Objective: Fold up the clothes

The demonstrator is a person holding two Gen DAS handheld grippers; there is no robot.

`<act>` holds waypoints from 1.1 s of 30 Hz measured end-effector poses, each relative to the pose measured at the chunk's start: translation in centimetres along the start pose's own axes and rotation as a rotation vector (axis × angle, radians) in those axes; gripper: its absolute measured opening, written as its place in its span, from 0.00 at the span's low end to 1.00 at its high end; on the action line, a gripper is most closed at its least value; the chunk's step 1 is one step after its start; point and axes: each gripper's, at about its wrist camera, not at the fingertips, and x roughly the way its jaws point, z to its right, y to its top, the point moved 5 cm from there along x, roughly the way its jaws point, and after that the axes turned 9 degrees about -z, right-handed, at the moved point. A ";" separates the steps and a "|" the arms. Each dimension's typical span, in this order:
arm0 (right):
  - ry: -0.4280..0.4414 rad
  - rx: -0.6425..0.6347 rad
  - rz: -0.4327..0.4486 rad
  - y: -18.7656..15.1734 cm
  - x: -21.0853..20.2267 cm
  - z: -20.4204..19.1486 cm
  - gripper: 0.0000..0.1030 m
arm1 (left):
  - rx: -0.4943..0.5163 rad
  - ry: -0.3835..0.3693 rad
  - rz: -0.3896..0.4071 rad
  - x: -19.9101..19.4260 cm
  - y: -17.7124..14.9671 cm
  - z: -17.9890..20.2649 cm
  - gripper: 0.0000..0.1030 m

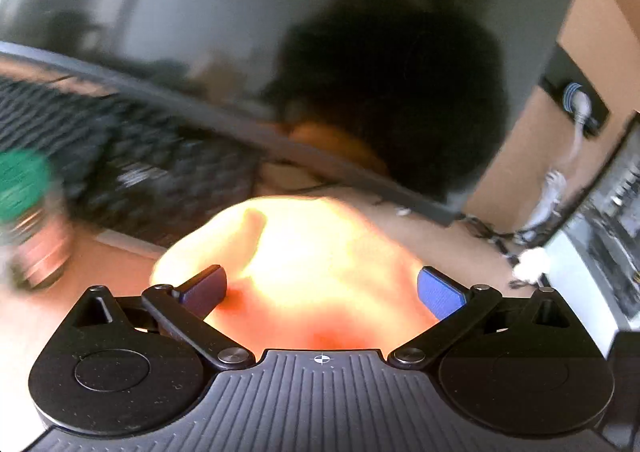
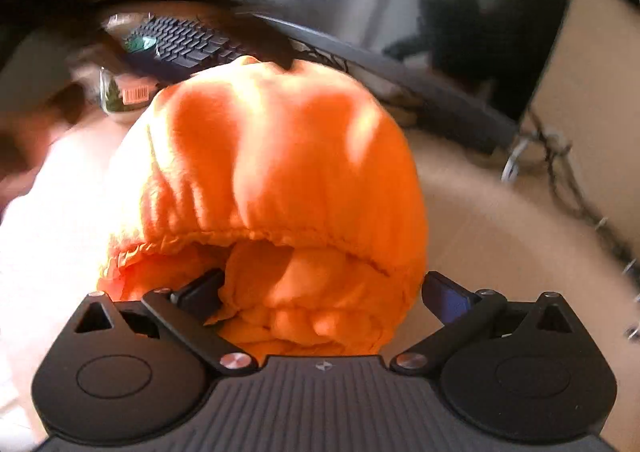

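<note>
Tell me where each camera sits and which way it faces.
Left wrist: on the left gripper, looking along its open blue-padded fingers at the overexposed orange garment, monitor behind.
Right wrist: on the right gripper, fingers open around the garment's gathered hem, keyboard beyond.
Shared: garment, keyboard, monitor, desk. No hand visible.

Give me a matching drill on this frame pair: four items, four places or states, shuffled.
Items:
1. orange garment
2. keyboard
3. monitor
4. left claw

Places or states:
A. stands behind the garment, screen dark
B. open, fingers either side of the cloth
C. bunched in a heap on the desk, elastic hem facing the right wrist camera
D. lies on the desk left of the garment, dark keys

Pairs: 1-C, 2-D, 3-A, 4-B
</note>
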 end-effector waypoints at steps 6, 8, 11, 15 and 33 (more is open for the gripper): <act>0.136 0.212 0.077 0.5 -3.5 4.4 1.00 | -0.226 0.029 -0.040 -1.8 -5.1 -3.1 1.00; 0.093 0.240 0.081 0.6 -3.1 5.3 1.00 | -0.258 -0.031 -0.048 -1.5 -5.2 -2.7 1.00; 0.029 0.282 0.087 0.7 -2.6 6.6 1.00 | -0.259 -0.131 -0.028 -1.9 -4.3 -1.2 1.00; -0.050 0.289 0.115 0.9 -2.4 7.0 1.00 | -0.112 -0.173 0.044 -3.8 -2.3 1.6 1.00; -0.169 0.209 0.098 1.7 -2.0 6.6 1.00 | -0.197 -0.175 -0.083 -0.8 -4.7 0.1 0.85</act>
